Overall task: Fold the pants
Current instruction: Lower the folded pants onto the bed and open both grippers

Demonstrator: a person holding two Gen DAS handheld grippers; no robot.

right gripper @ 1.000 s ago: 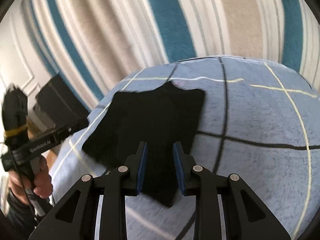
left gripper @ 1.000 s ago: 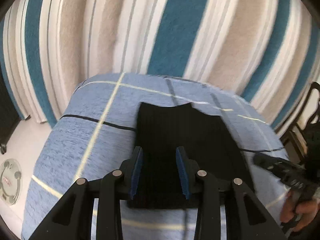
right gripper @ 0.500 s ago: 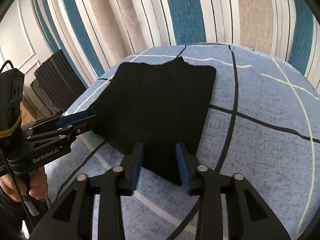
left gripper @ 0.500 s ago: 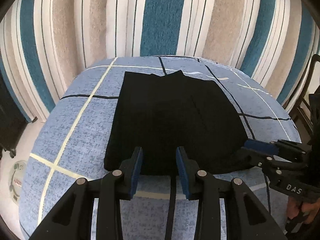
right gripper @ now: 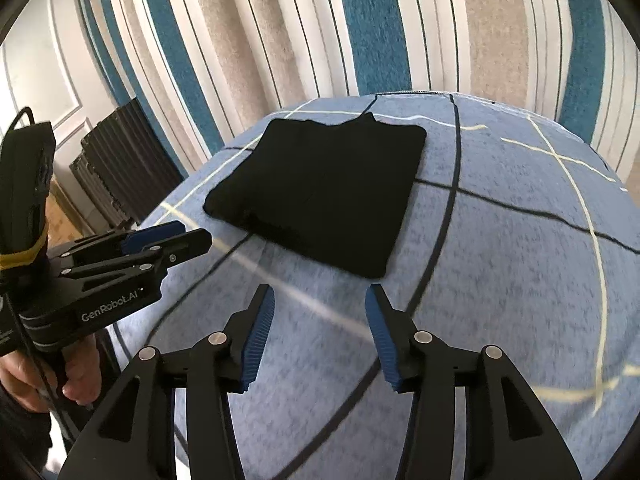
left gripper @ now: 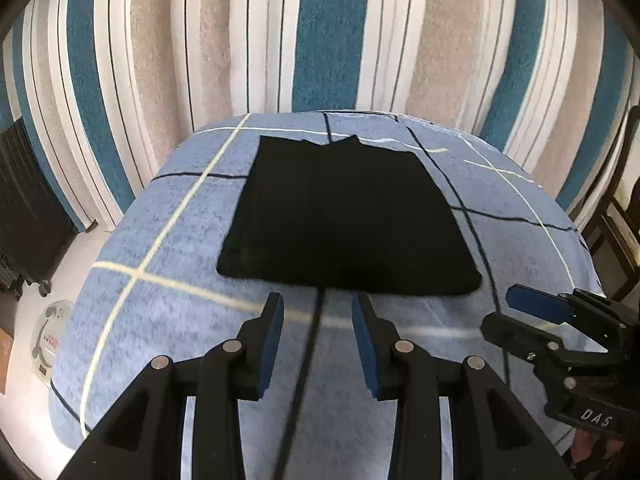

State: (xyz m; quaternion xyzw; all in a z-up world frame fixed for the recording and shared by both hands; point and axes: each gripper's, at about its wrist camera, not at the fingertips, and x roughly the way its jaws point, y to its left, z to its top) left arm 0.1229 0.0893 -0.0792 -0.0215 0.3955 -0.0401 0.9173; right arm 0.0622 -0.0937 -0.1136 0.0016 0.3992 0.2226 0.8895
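Note:
The black pants [left gripper: 344, 220] lie folded into a flat rectangle on the blue checked cover [left gripper: 168, 272], nothing touching them. My left gripper [left gripper: 318, 312] hovers just short of their near edge, open, with only the cover between its blue pads. In the right wrist view the same folded pants [right gripper: 324, 192] lie ahead and slightly left. My right gripper [right gripper: 320, 304] is off their near corner, its jaws opening with nothing between them. Each gripper shows in the other's view: the right gripper [left gripper: 520, 312] at the right edge, the left gripper [right gripper: 176, 240] at the left, held by a hand [right gripper: 80, 380].
A striped curtain [left gripper: 320, 40] in blue, white and beige hangs behind the covered surface. A dark radiator [right gripper: 120, 168] stands at the left by the wall. A round scale [left gripper: 52, 332] lies on the floor at left. A dark chair [left gripper: 616, 208] stands at the right edge.
Both grippers have drawn back from over the pants to the bare cover in front of them. The right gripper's jaws have spread wider. The pants stay flat.

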